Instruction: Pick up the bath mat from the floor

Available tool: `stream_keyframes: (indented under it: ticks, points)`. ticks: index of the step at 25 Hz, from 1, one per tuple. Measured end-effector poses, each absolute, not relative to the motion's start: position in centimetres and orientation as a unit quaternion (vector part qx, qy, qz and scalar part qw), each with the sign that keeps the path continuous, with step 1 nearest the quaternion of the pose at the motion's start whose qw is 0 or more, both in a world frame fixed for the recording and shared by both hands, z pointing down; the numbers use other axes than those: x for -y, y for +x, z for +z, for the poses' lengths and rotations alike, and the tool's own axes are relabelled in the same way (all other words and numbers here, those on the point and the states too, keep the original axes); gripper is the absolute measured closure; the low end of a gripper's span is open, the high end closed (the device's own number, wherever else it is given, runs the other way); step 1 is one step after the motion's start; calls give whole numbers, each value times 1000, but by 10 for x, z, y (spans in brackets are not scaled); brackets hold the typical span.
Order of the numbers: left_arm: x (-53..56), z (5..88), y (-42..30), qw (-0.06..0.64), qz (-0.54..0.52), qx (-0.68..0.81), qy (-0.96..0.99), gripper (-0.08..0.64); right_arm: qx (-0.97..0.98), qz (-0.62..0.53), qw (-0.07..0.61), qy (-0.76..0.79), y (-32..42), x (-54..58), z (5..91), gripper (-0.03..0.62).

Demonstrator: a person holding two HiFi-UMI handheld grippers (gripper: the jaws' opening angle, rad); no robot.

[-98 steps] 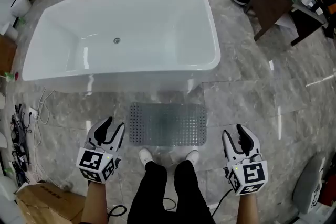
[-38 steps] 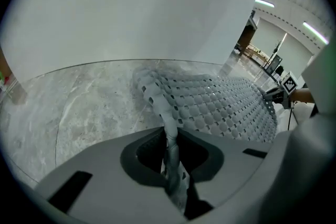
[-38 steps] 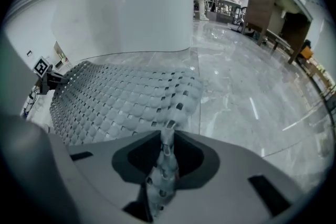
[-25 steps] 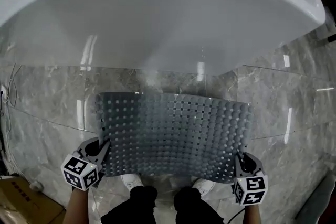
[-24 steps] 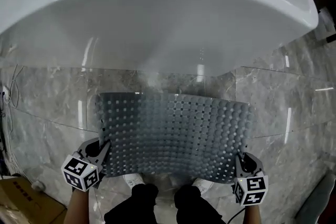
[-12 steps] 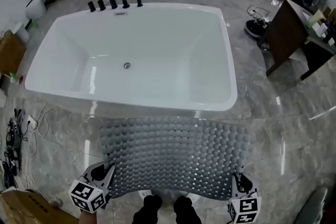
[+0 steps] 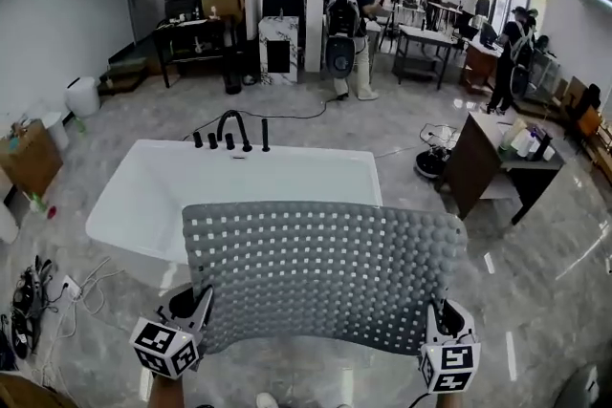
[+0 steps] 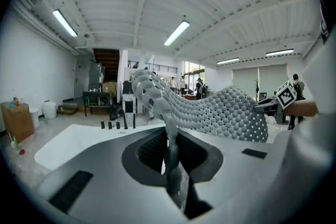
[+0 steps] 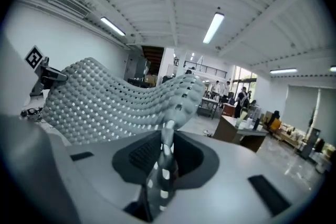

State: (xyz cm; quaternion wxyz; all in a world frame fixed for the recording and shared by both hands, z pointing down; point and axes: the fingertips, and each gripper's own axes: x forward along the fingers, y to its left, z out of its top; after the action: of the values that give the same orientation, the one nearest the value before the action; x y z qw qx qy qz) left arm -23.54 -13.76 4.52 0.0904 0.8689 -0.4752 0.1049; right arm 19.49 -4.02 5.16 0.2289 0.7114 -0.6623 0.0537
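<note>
The grey perforated bath mat (image 7: 320,274) hangs in the air, stretched wide between my two grippers, well above the floor. My left gripper (image 7: 199,306) is shut on its near left corner, my right gripper (image 7: 432,318) on its near right corner. In the left gripper view the mat (image 8: 220,110) runs out from between the closed jaws toward the right gripper (image 8: 273,106). Seen from the right gripper view, the mat (image 9: 115,102) is pinched on edge between the jaws and bulges away to the left. The mat hides the tub's near rim and the floor below.
A white bathtub (image 7: 153,196) with black taps (image 7: 232,127) stands behind the mat. A brown desk (image 7: 492,162) is at the right, a cardboard box (image 7: 27,158) and cables (image 7: 33,296) at the left. Several people (image 7: 342,24) stand in the background.
Both grippers have risen together with the mat, from just above the floor to high in front of the tub. The head view has tilted up and now takes in the room.
</note>
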Motion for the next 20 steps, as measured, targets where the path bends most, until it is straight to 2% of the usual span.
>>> stream_keyframes:
  ticks: [5,11,20]
  points:
    - [125,-28,-223,22,74,494,866,517,673,16,183,716,199,39,-5,508]
    - [77,-68,-202,1,45,529,848,517,692,-13,152,706,225,18,-39,508]
    - [34,-89,-192,-15,34,541,840,518,698,-28,151,699,235,-12,-54,508]
